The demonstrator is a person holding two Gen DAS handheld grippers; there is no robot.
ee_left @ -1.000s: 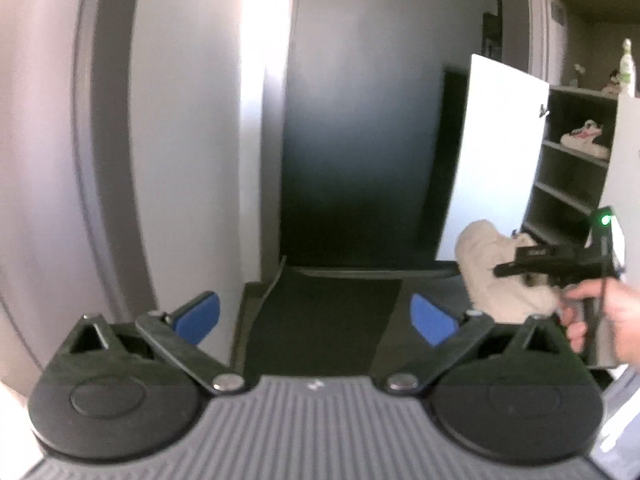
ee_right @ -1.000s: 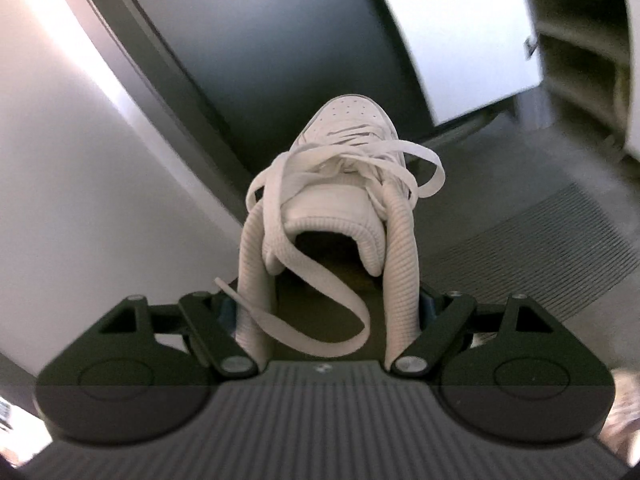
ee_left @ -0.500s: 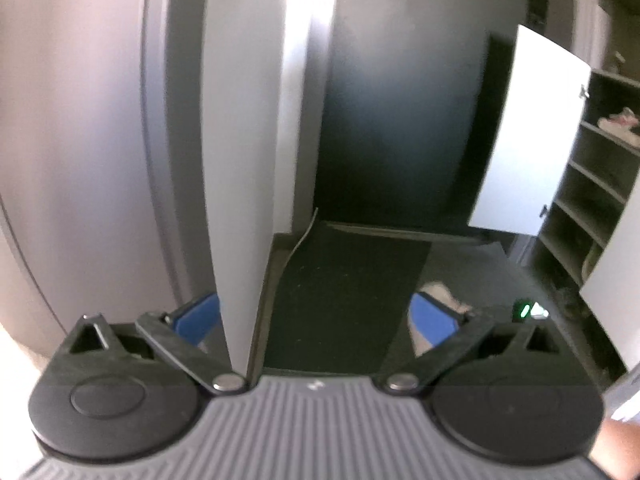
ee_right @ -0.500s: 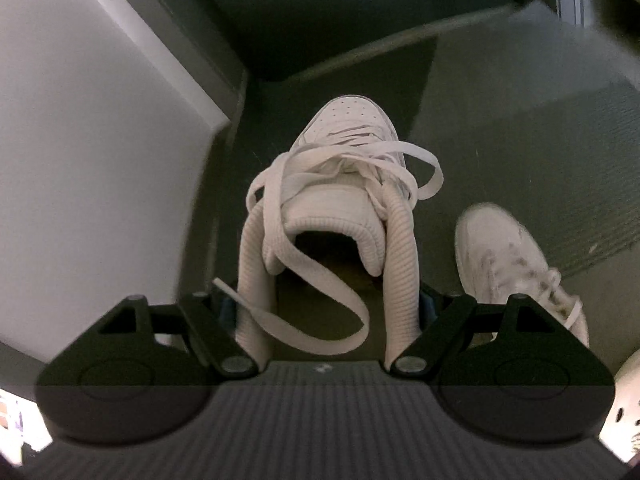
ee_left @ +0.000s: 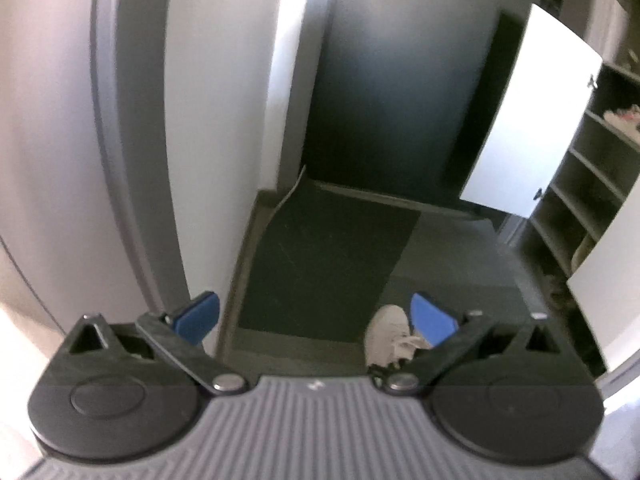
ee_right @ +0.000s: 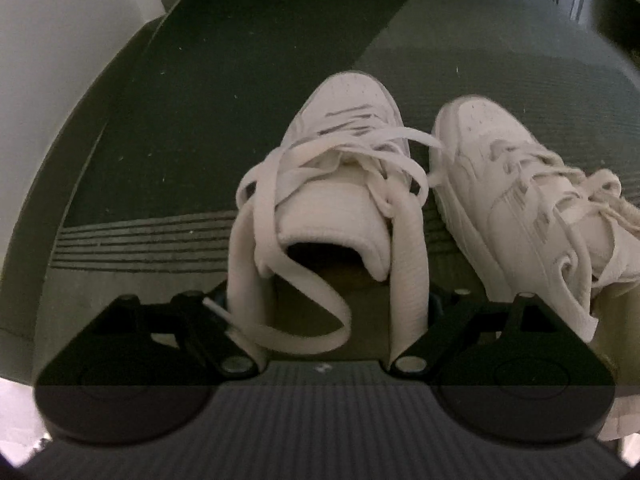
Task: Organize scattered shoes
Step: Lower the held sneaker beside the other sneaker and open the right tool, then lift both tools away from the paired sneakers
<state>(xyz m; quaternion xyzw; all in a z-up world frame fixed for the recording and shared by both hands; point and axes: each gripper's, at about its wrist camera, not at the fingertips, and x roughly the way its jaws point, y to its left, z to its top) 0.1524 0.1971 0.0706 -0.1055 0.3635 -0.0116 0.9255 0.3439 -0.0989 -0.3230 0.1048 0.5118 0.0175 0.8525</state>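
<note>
In the right wrist view my right gripper (ee_right: 328, 308) is shut on the collar of a white laced sneaker (ee_right: 344, 152), toe pointing away, low over the dark mat. Its mate, a second white sneaker (ee_right: 516, 196), lies on the floor just to the right, toe also pointing away. In the left wrist view my left gripper (ee_left: 316, 314) is open and empty, held high; a white sneaker toe (ee_left: 386, 334) shows on the floor beside its right blue pad (ee_left: 434, 318).
A dark doormat (ee_left: 320, 256) lies before a dark door. A white wall and door frame (ee_left: 132, 140) stand at the left. An open shoe cabinet (ee_left: 592, 184) with a white door (ee_left: 528, 120) and shoes on its shelves stands at the right.
My right gripper has come down with the sneaker from in front of the door to floor level beside the second sneaker. The left view has tilted down toward the floor.
</note>
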